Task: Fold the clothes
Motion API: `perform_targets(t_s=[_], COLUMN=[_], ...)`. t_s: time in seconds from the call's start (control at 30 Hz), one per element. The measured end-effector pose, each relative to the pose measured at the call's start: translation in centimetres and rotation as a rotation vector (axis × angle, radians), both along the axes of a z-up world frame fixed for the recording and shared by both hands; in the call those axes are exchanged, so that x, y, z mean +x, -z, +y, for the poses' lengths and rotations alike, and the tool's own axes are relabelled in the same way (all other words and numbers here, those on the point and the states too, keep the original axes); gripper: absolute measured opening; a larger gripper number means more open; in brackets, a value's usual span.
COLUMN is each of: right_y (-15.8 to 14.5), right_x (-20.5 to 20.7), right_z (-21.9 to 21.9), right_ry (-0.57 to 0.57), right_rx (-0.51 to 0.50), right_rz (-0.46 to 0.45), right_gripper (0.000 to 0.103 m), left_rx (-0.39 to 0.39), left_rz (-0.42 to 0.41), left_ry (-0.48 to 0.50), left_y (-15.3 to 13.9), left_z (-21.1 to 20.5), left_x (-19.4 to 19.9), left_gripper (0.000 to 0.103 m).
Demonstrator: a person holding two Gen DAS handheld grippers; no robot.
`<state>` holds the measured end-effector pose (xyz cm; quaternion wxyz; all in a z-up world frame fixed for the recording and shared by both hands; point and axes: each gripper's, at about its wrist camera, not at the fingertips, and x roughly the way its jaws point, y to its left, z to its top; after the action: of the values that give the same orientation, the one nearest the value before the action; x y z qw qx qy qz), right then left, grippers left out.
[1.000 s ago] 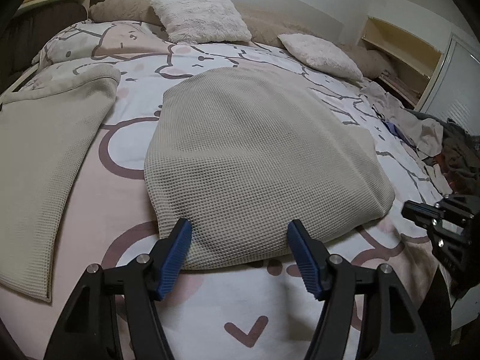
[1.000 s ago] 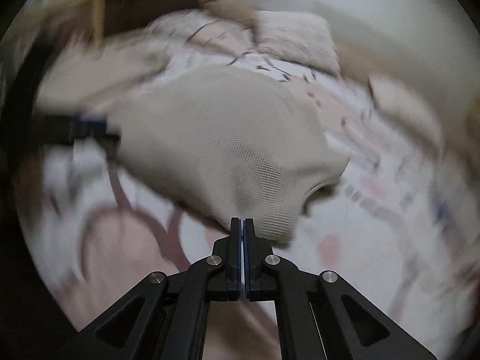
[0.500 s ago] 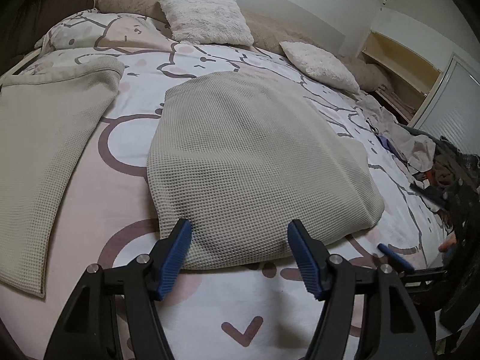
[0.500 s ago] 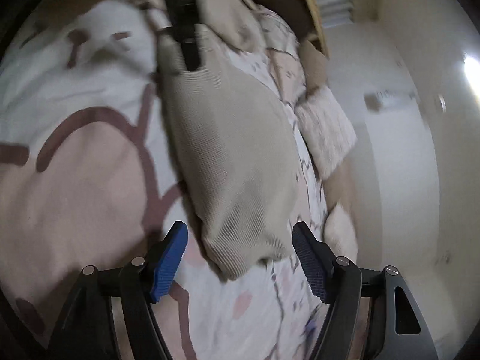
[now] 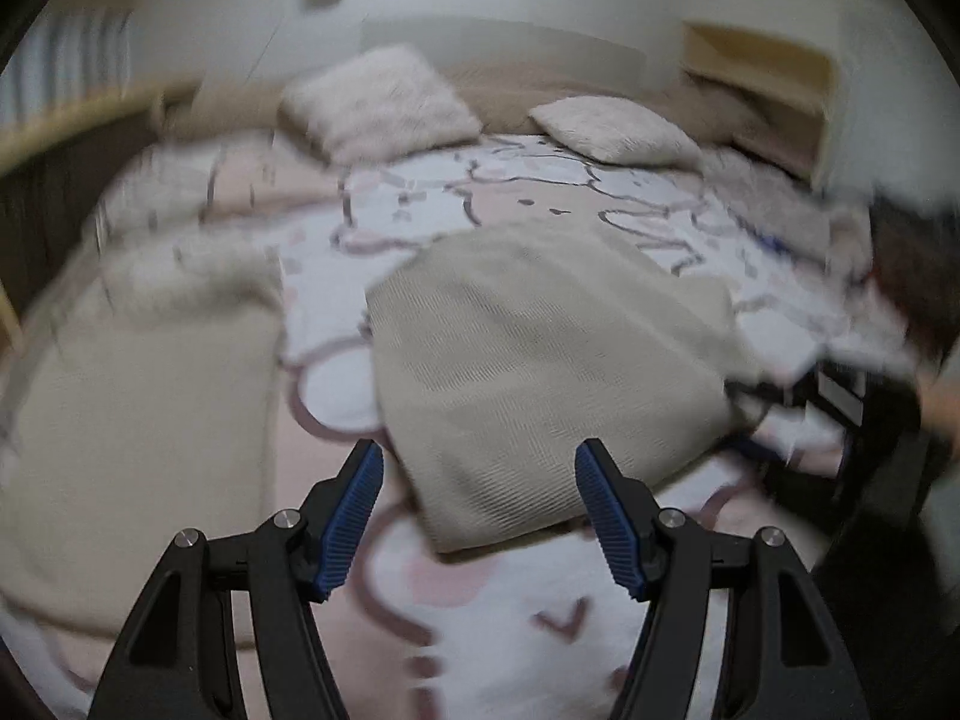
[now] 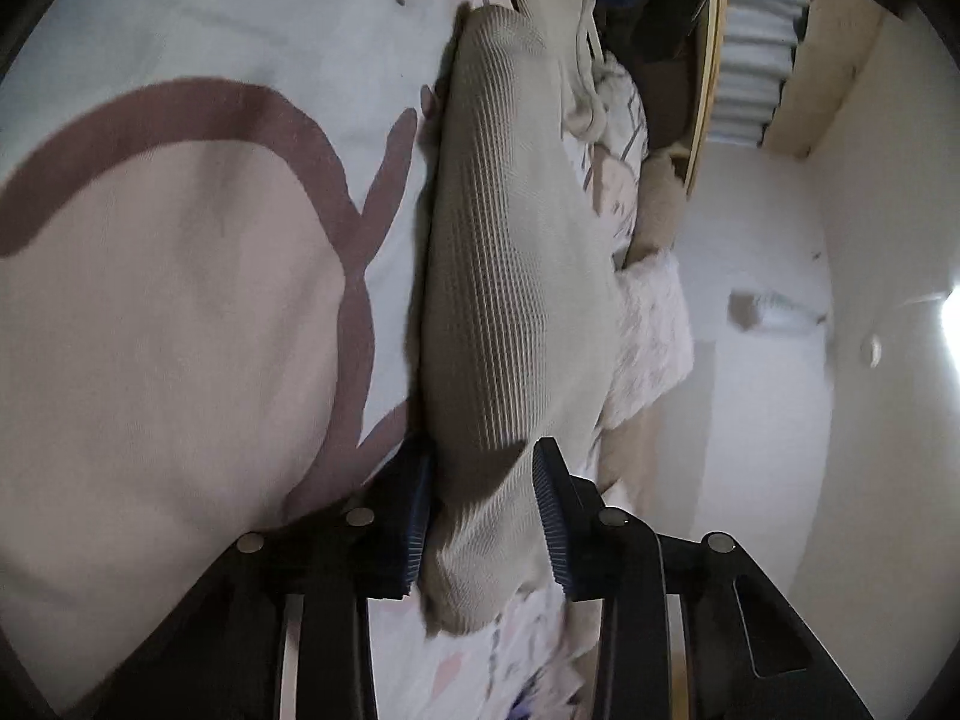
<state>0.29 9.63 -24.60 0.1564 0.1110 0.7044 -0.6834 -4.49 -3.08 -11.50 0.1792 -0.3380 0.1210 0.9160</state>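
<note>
Bedding with a pink-and-brown cartoon print covers the bed (image 5: 540, 210), and on it lies the folded garment (image 5: 540, 372), a beige waffle-knit piece, sitting mid-bed just ahead of the left gripper (image 5: 479, 516). That gripper hovers over the near edge with its blue pads (image 5: 351, 525) spread wide and nothing between them; the fold's near corner points toward 6 o'clock in its view, which is motion-blurred. At 3 o'clock from the garment, the right gripper (image 6: 483, 516) reaches in at the fold's edge; in its own view, rolled sideways, the cloth runs from 12 o'clock down to the fingertips, and its jaws stand partly apart with the garment's corner lying between the pads, the left pad touching the knit, the right one just beside it. A second beige piece (image 5: 144, 432) lies flat at 9 o'clock of the fold, well apart from it. Two fluffy pillows (image 5: 378, 102) rest at 12 o'clock by the headboard. Loose clothes (image 5: 780, 216), too blurred to tell apart, lie at 2 o'clock near the bed's edge
</note>
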Motion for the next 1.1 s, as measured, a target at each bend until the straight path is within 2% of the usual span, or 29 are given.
perform_targets(t_s=[0.03,0.1,0.2,0.3,0.37,0.63,0.8,0.87,0.9,0.93,1.07,1.1], right_y=[-0.1,-1.2,-3.7,-6.4,-7.9,-10.8,-10.8,-10.7,-10.6,-10.5,-9.4,-9.1], right_x=[-0.2,-1.0,-2.2,-3.4,-4.2,-6.3,-6.3,-6.2,-6.1,-6.0,-5.0,-4.7], right_z=[0.0,0.0,0.2,0.7,1.0,2.1,2.5,2.7,2.8,2.8,2.8,2.7], right_ry=[-0.007,0.011,0.071,0.141,0.172,0.253,0.271,0.282,0.286,0.29,0.296,0.299], right_rx=[-0.004,-0.051,-0.171,-0.296,-0.361,-0.54,-0.574,-0.585,-0.591,-0.595,-0.568,-0.555], right_rz=[0.006,-0.032,-0.15,-0.262,-0.31,-0.41,-0.425,-0.424,-0.421,-0.417,-0.35,-0.332], right_gripper=[0.035,0.027,0.02,0.019,0.019,0.018,0.019,0.019,0.019,0.019,0.021,0.029], left_rx=[-0.059,-0.197,-0.441,-0.583,-0.633,-0.749,-0.798,-0.785,-0.777,-0.768,-0.683,-0.644], left_rz=[0.037,0.114,0.211,0.243,0.254,0.329,0.371,0.358,0.343,0.329,0.26,0.234], left_ry=[0.028,0.097,0.238,0.344,0.38,0.318,0.312,0.331,0.344,0.357,0.374,0.368], left_y=[-0.1,0.6,3.2,5.7,6.8,8.9,9.3,9.0,8.9,8.8,7.9,7.4], left_z=[0.4,1.6,4.0,5.6,6.3,7.5,7.2,6.8,6.7,6.6,6.3,6.1], left_x=[0.6,1.9,3.8,4.3,4.1,-0.1,-1.9,-2.3,-2.5,-2.7,-3.6,-4.0], left_gripper=[0.066,0.066,0.066,0.067,0.067,0.067,0.067,0.058,0.043,0.033,0.029,0.028])
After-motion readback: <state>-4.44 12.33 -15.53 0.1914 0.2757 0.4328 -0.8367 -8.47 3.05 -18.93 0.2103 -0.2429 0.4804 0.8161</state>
